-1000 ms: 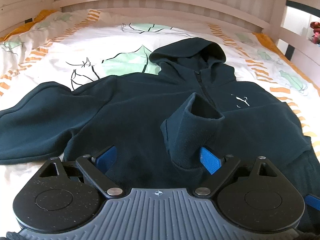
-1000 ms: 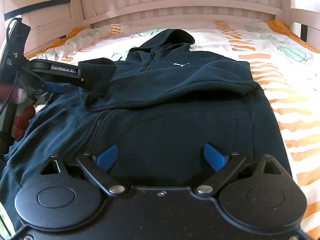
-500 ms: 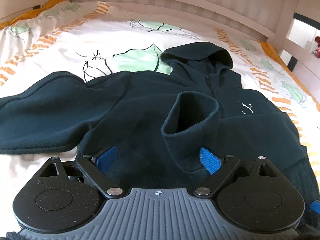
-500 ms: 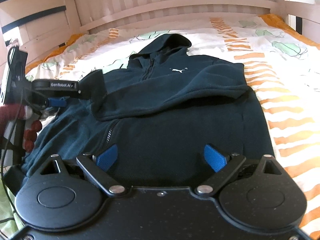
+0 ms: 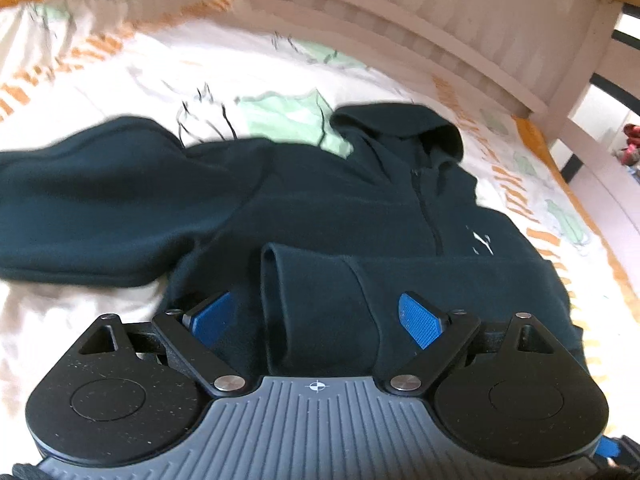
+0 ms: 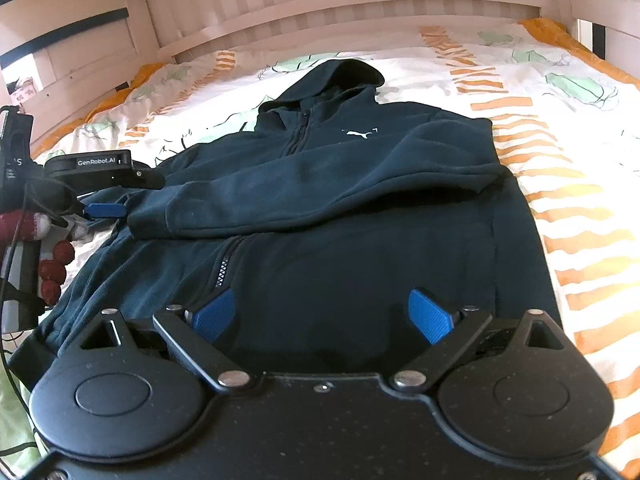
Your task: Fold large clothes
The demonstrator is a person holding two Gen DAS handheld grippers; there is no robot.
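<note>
A dark teal zip hoodie [image 6: 328, 208] lies face up on the bed, hood toward the headboard. One sleeve [image 6: 280, 196] is folded across the chest; its cuff [image 5: 312, 304] lies flat between my left gripper's fingers. The other sleeve [image 5: 92, 208] stretches out to the left on the sheet. My left gripper [image 5: 316, 316] is open, just above the cuff; it also shows in the right wrist view [image 6: 104, 188] at the hoodie's left edge. My right gripper [image 6: 324, 316] is open and empty over the hoodie's lower hem.
The bed sheet [image 6: 560, 184] is white with orange stripes and green leaf prints. A pale wooden slatted headboard [image 6: 360, 4] stands at the far end, side rails [image 5: 580, 92] to the right. The person's hand in a dark red glove [image 6: 48, 256] holds the left gripper.
The cuff, standing up against the left gripper's right finger before, now lies flat on the hoodie. The left gripper has tilted and shifted; its view is blurred. The right gripper has drawn back slightly.
</note>
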